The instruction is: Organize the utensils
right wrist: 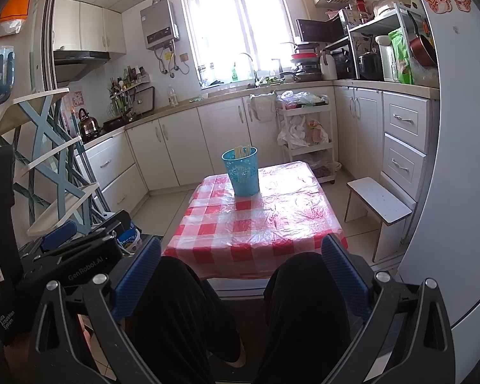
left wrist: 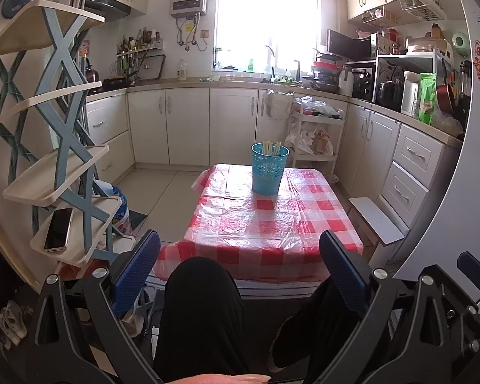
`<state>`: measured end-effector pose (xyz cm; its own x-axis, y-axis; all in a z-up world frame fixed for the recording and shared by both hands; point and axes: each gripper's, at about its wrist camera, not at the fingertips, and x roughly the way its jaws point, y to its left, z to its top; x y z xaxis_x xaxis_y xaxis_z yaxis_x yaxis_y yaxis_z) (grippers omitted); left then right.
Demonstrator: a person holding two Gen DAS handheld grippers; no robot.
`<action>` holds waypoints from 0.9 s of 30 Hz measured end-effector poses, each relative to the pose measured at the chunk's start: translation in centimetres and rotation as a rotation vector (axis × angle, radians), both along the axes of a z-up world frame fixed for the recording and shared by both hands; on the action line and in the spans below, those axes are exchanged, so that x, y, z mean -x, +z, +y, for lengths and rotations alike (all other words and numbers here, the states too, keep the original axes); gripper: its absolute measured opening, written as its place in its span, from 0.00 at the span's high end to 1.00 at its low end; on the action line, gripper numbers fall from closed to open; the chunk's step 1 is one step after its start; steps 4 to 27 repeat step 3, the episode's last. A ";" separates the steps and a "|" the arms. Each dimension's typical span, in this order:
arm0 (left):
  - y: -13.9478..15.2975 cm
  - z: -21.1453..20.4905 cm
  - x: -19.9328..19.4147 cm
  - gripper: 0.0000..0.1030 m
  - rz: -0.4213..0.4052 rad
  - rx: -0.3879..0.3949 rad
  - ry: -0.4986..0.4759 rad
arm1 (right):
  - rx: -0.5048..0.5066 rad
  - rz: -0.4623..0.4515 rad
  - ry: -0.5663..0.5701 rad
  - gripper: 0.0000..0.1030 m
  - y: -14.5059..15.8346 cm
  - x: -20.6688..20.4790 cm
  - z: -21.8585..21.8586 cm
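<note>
Left tongs point(left wrist: 240, 256) gape wide; right tongs point(right wrist: 241, 256) likewise.

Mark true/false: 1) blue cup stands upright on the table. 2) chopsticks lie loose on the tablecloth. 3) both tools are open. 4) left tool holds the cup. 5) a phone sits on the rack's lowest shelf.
1) Cup upright on the table: true.
2) False: the chopsticks stand inside the cup.
3) Left tool and right tool open: true.
4) False: the left tool is empty, well short of the cup.
5) Phone on the rack: true.
</note>
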<state>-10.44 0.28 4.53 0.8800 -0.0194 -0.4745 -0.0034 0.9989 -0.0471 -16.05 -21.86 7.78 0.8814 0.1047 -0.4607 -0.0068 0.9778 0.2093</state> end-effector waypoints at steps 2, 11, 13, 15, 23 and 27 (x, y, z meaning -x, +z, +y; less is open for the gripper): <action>-0.2 0.0 0.0 0.07 0.001 -0.003 -0.004 | 0.000 0.000 0.000 0.06 0.0 0.0 0.1; -0.3 0.0 0.0 0.07 0.004 -0.004 -0.006 | 0.000 0.000 0.000 0.06 0.0 0.0 0.1; -0.3 0.0 0.0 0.07 0.004 -0.004 -0.006 | 0.000 0.000 0.000 0.06 0.0 0.0 0.1; -0.3 0.0 0.0 0.07 0.004 -0.004 -0.006 | 0.000 0.000 0.000 0.06 0.0 0.0 0.1; -0.3 0.0 0.0 0.07 0.004 -0.004 -0.006 | 0.000 0.000 0.000 0.06 0.0 0.0 0.1; -0.3 0.0 0.0 0.07 0.004 -0.004 -0.006 | 0.000 0.000 0.000 0.06 0.0 0.0 0.1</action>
